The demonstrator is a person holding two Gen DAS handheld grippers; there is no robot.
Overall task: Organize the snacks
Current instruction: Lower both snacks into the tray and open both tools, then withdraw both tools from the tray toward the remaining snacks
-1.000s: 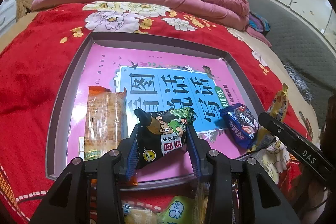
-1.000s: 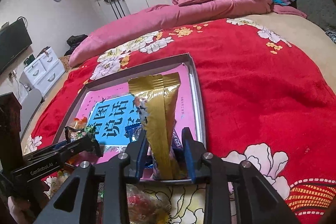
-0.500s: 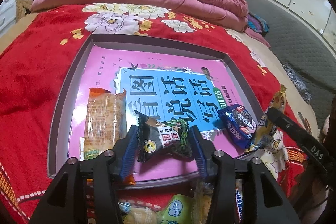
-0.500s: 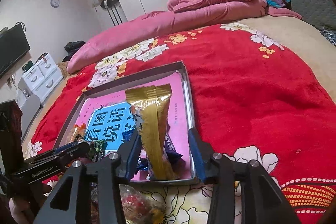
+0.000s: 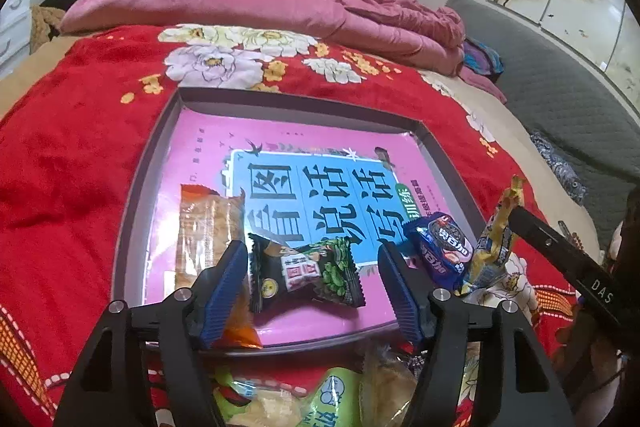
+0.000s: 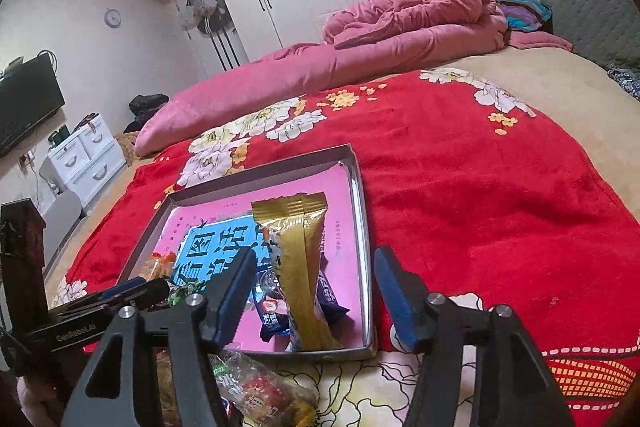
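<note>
Inside, the tray (image 5: 132,227) holds four snack packets (image 5: 306,273).

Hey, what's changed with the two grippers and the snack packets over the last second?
Both let go. The left hand-held gripper released the black-and-green packet, which tipped over flat onto the tray; its jaws are opening. The right hand-held gripper freed the gold packet, now leaning on the blue packet, jaws opening too. The orange packet and tray stayed put.
</note>
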